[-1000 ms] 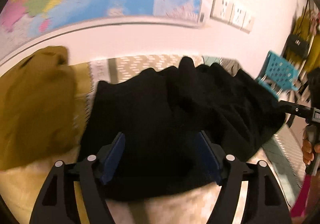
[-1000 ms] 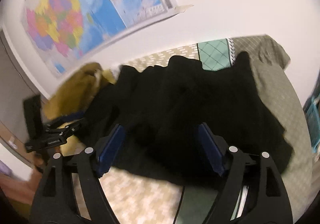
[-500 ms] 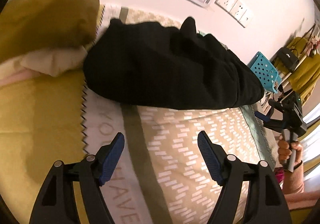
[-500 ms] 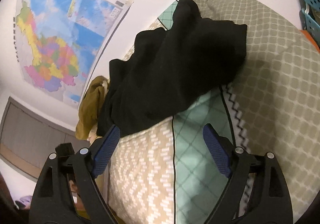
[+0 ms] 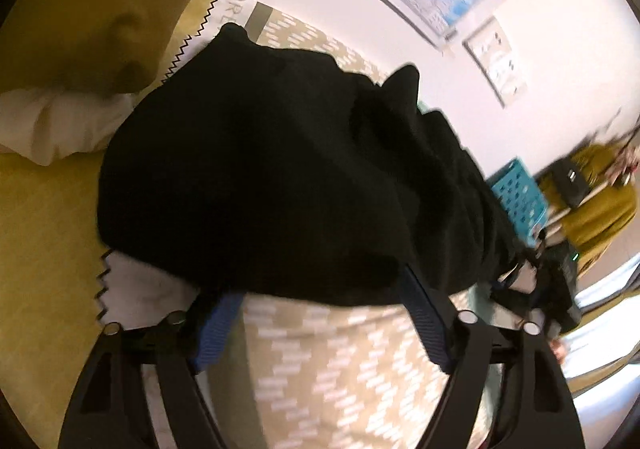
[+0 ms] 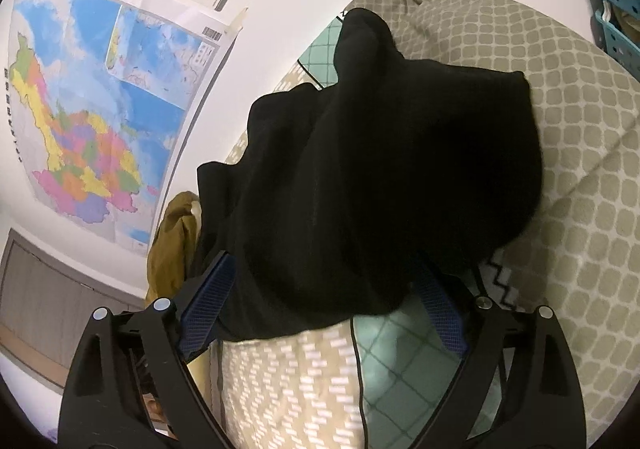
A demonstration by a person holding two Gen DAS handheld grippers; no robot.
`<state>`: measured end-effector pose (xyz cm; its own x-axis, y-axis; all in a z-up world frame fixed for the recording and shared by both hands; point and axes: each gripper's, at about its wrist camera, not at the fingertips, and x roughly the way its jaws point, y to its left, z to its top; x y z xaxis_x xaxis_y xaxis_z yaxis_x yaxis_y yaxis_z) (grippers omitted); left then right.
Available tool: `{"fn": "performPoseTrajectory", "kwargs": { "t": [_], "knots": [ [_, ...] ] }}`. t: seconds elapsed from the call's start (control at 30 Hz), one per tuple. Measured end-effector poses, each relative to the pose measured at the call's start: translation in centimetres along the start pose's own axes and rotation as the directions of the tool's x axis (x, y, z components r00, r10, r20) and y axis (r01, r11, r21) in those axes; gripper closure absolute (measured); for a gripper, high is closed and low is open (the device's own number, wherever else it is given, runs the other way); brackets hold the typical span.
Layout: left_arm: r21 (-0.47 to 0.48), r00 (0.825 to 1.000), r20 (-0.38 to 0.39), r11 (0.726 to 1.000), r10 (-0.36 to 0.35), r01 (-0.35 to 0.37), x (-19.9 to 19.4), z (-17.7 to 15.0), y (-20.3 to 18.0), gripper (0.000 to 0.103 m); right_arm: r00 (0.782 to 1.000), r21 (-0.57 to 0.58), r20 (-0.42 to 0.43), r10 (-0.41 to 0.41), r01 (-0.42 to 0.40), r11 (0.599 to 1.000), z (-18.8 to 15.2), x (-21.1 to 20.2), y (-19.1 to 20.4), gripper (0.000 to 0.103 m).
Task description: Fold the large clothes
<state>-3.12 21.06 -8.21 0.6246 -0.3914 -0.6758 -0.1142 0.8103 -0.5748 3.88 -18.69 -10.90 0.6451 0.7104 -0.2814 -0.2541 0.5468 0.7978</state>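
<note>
Now, from left to right: the mustard garment [image 5: 92, 5] lies bunched at about ten o'clock in the left wrist view, over a white pillow [image 5: 52, 125], apart from the work. The black garment [image 5: 280, 177] sits in a rumpled heap on the bed [image 5: 328, 369], filling the middle of both views. The left tongs [image 5: 320, 313] are spread wide at six o'clock, blue pads at the heap's near hem, gripping nothing. The right tongs [image 6: 324, 301] are likewise released, their pads straddling the near edge of the black garment [image 6: 380, 177], with the patterned pillow [image 6: 580, 129] at three o'clock.

To do this step well, I judge each pair of tongs should close on a single layer of hem rather than a thick bunch, at points well apart along the same edge. Then lift and draw outward together so the cloth spreads flat before any fold. Grabbing doubled fabric would likely keep the wrinkles in.
</note>
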Motion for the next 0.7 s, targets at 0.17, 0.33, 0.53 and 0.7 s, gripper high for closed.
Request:
{"fn": "performPoseTrajectory", "kwargs": {
  "t": [0.17, 0.33, 0.53, 0.7],
  "knots": [
    [-0.085, 0.999, 0.038, 0.996, -0.023, 0.026, 0.6, 1.2, 0.7, 0.024, 1.000, 0.012, 0.020, -0.010, 0.010, 1.000, 0.6, 0.6, 0.1, 0.011],
    [-0.136, 0.998, 0.053, 0.991, -0.012, 0.019, 1.4, 2.4, 0.4, 0.017, 0.998, 0.025, 0.047, -0.030, 0.029, 0.999, 1.1, 1.3, 0.4, 0.008],
    [-0.062, 0.993, 0.056, 0.993, 0.100, -0.097, 2.5, 3.0, -1.5, 0.013, 0.993, 0.039, 0.098, -0.073, 0.070, 0.997, 1.4, 2.2, 0.9, 0.005],
    [-0.051, 0.989, 0.063, 0.990, 0.137, -0.134, 3.2, 3.6, -1.8, 0.013, 0.987, 0.036, 0.126, -0.098, 0.094, 0.995, 1.7, 2.9, 1.2, 0.004]
  ]
}}
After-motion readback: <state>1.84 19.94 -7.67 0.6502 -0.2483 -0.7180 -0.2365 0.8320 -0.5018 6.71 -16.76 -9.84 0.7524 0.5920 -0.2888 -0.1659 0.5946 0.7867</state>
